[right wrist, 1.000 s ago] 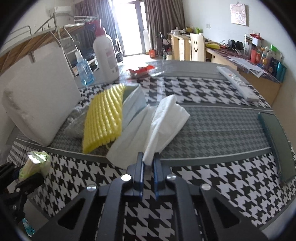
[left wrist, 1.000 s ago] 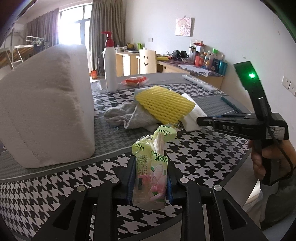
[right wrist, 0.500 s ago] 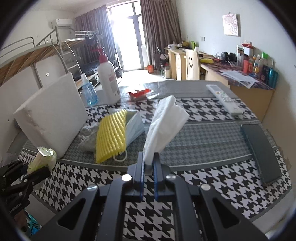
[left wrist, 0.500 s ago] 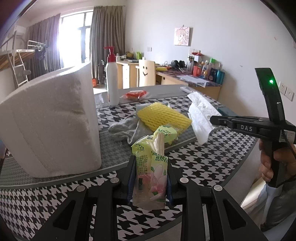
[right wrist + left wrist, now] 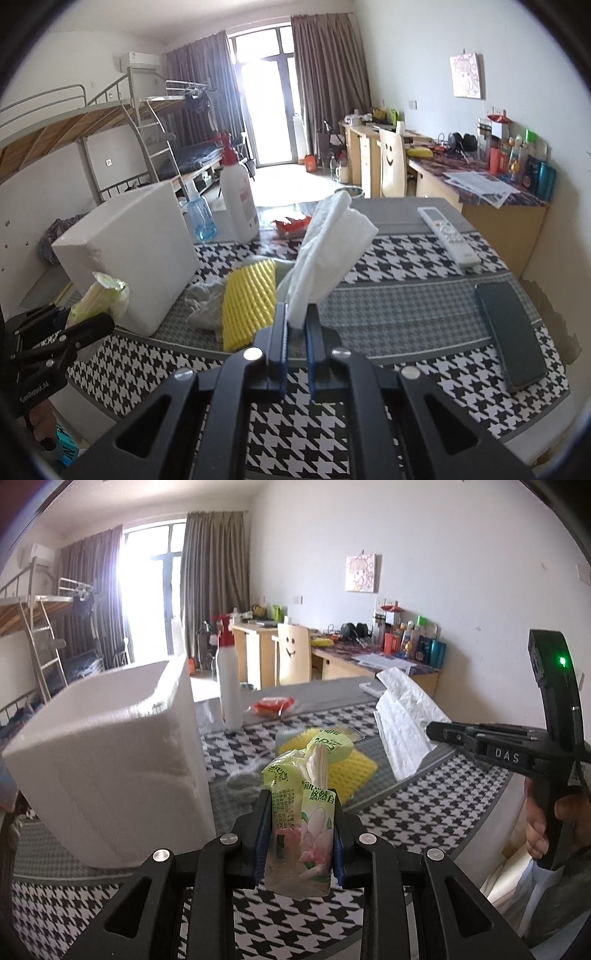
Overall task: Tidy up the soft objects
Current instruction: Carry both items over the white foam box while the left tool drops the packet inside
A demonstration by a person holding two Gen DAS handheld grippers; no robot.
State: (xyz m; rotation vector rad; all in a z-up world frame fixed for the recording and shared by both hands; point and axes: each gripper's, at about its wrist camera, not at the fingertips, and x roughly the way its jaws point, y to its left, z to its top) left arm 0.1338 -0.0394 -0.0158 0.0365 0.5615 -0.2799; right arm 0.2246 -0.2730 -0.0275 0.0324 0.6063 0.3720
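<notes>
While the left gripper (image 5: 300, 834) squeezes a green tissue pack (image 5: 301, 808) and the right gripper (image 5: 296, 341) pinches a white tissue (image 5: 328, 243), both up off the table (image 5: 388, 317), nothing looks put away yet, with the yellow foam net (image 5: 249, 302) and grey cloth (image 5: 203, 306) lying farther back beside the open white foam box (image 5: 107, 753).
</notes>
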